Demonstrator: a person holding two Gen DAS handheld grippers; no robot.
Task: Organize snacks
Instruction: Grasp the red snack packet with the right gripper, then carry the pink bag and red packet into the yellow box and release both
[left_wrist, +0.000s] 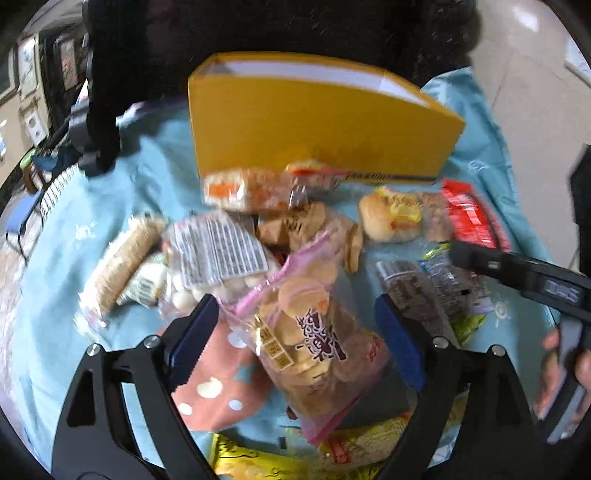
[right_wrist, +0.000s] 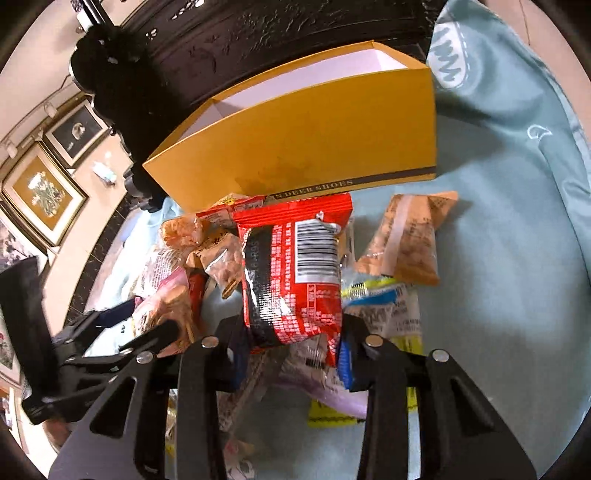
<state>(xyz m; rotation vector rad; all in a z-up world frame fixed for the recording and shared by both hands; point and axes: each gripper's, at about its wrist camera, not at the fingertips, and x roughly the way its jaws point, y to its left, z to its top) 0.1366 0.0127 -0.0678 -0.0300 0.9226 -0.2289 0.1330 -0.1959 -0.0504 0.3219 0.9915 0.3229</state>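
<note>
Left claw (left_wrist: 295, 325) spread wide, fingers either side of a pink-edged cookie bag (left_wrist: 314, 339), not closing on it. Right claw (right_wrist: 291, 332) clamped on a red packet (right_wrist: 291, 273), barcode side up, lifted in front of the yellow box (right_wrist: 314, 144). Box open-topped, white inside, standing at the far side of a pale blue cloth (right_wrist: 498, 221). Scattered just before the box: an orange-and-white wrapped cake (left_wrist: 240, 188), brown wrapped pieces (left_wrist: 295, 221), a small bun (left_wrist: 388, 218), a clear bag of white candies (left_wrist: 218, 258) with a printed label, a roll of round biscuits (left_wrist: 118, 258) to the left. Under the cookie bag, a pink dotted pouch (left_wrist: 218, 391) and a yellow packet (left_wrist: 258, 461). From the right wrist view, an orange snack bag (right_wrist: 406, 240) lying alone on the cloth, right of the red packet. Whether a tabletop or a bed under the cloth, impossible to tell.
</note>
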